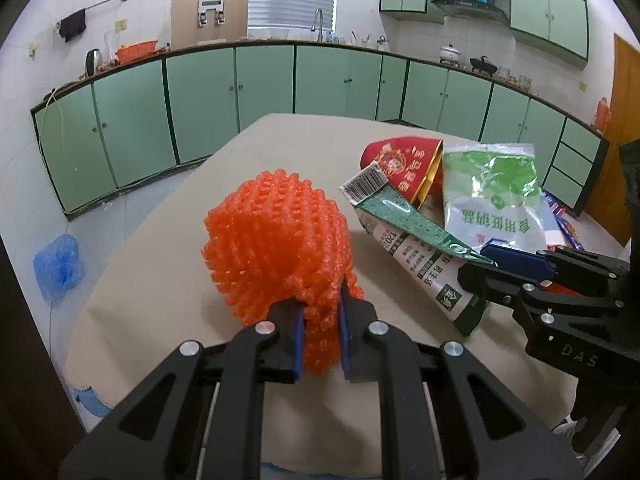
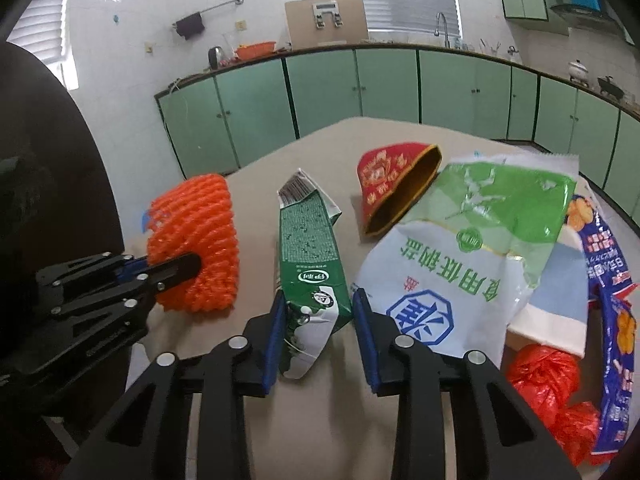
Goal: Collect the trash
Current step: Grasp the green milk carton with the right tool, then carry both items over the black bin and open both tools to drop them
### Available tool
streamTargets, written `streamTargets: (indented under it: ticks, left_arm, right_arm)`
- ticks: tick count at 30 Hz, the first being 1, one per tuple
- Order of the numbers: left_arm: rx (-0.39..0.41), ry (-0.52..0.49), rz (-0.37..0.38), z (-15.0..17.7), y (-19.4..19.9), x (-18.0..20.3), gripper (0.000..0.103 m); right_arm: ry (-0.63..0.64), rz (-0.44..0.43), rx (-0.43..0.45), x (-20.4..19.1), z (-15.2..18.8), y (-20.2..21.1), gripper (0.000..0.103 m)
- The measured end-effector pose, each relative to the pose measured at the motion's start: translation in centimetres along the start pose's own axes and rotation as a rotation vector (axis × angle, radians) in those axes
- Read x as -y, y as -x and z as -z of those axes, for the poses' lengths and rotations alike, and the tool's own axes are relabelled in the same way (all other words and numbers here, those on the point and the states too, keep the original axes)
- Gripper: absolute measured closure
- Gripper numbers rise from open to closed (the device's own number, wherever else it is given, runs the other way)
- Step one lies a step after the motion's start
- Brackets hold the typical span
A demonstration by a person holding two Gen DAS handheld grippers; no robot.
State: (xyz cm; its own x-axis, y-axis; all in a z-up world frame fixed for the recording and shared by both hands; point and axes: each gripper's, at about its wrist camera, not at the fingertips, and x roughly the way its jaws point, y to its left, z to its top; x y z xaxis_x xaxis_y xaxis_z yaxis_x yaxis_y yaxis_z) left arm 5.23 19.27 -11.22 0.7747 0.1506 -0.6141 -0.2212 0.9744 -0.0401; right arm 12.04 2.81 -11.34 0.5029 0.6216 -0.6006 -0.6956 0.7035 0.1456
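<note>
My left gripper [image 1: 320, 300] is shut on the lower end of an orange foam fruit net [image 1: 276, 240], which stands up from the beige table [image 1: 288, 140]. The right wrist view shows the same net [image 2: 196, 232] at the left with the left gripper [image 2: 192, 264] clamped on it. A flattened green and white milk carton [image 2: 308, 240] lies lengthwise in front of my right gripper [image 2: 319, 300]. Both blue pads press on its near end. In the left wrist view the carton [image 1: 416, 236] slants across the table into the right gripper [image 1: 476, 264].
A red and gold paper pouch [image 2: 392, 176], a green and white salt bag [image 2: 472, 240], a blue printed wrapper [image 2: 604, 280] and crumpled red plastic [image 2: 544, 376] lie on the table's right side. Green cabinets [image 1: 200, 100] line the walls. A blue bag [image 1: 58, 266] lies on the floor.
</note>
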Motion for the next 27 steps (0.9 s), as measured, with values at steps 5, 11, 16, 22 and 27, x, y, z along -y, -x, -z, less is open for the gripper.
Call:
streamTargets:
  ticks: [5, 11, 16, 22, 27]
  left_arm:
    - [0.027, -0.010, 0.010, -0.6, 1.3, 0.9, 0.091]
    - [0.082, -0.040, 0.057, -2.1, 3.3, 3.1, 0.091]
    - [0.127, -0.103, 0.150, -3.5, 4.5, 7.2, 0.091]
    - [0.162, -0.204, 0.325, -4.7, 5.1, 14.8, 0.091]
    - [0.163, -0.288, 0.485, -4.6, 4.5, 23.1, 0.091]
  right_arm:
    - [-0.011, 0.004, 0.058, 0.2, -0.6, 3.0, 0.070]
    - [-0.055, 0.037, 0.147, 1.7, -1.6, 7.9, 0.071]
    - [-0.072, 0.127, 0.227, 3.7, -1.6, 13.2, 0.071]
    - [-0.146, 0.297, 0.284, 8.1, 0.0, 19.9, 0.071]
    - [-0.233, 0.461, 0.290, 13.0, 2.9, 24.6, 0.071]
